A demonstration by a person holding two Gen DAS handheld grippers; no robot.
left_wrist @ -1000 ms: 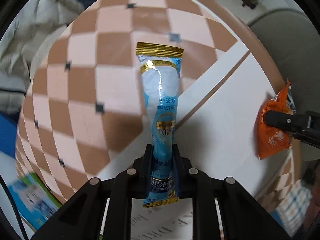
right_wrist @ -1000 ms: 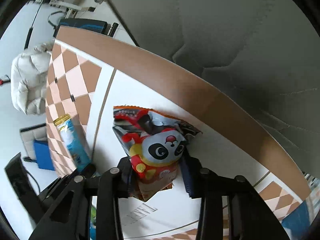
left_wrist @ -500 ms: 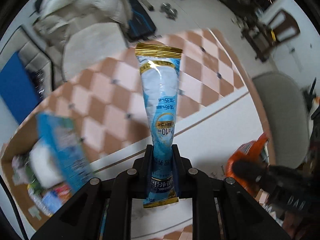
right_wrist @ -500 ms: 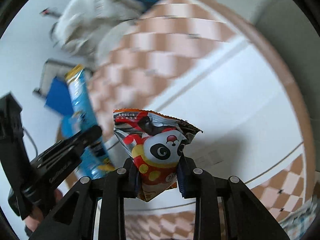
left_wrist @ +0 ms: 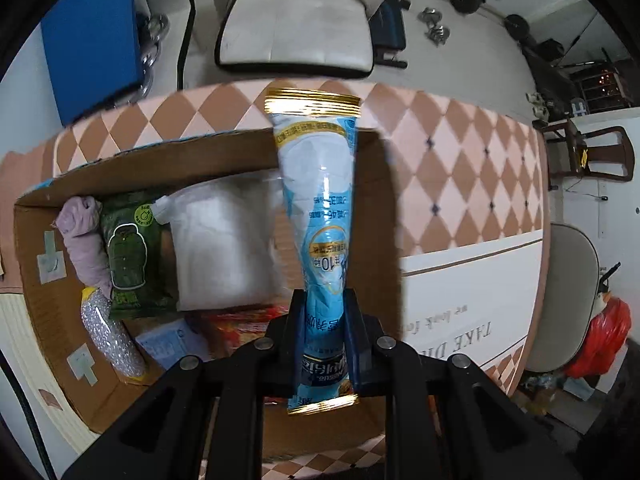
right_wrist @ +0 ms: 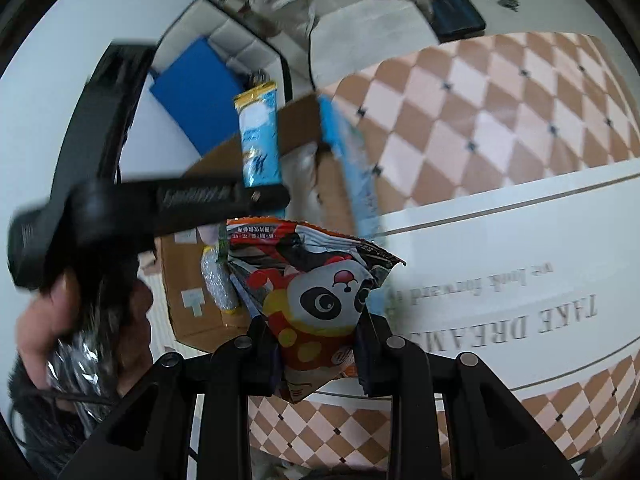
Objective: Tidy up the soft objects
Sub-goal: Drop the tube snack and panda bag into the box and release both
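The left claw [left_wrist: 324, 336] pinches a blue tissue pack [left_wrist: 318, 216] near its lower gold seam, its long axis running straight out along the fingers, the far gold seam pointing away over the box [left_wrist: 36, 264]. The pack hangs above the open cardboard box, which sits on the checkered worktop [left_wrist: 460, 176]. Inside the box lie a white bag [left_wrist: 224, 248], a green packet [left_wrist: 130, 256], a mauve cloth [left_wrist: 84, 240], a bubble-wrap roll [left_wrist: 108, 332] and a red packet [left_wrist: 244, 324]; the pack covers part of the white bag from view. The right claw [right_wrist: 318, 344] grips a panda snack bag [right_wrist: 316, 296] by its lower half, its crimped top pointing forward and slightly right, held over the worktop's white panel beside the box's near wall. In the right wrist view the left claw's black arm [right_wrist: 160, 208] crosses in front of the box, blurred.
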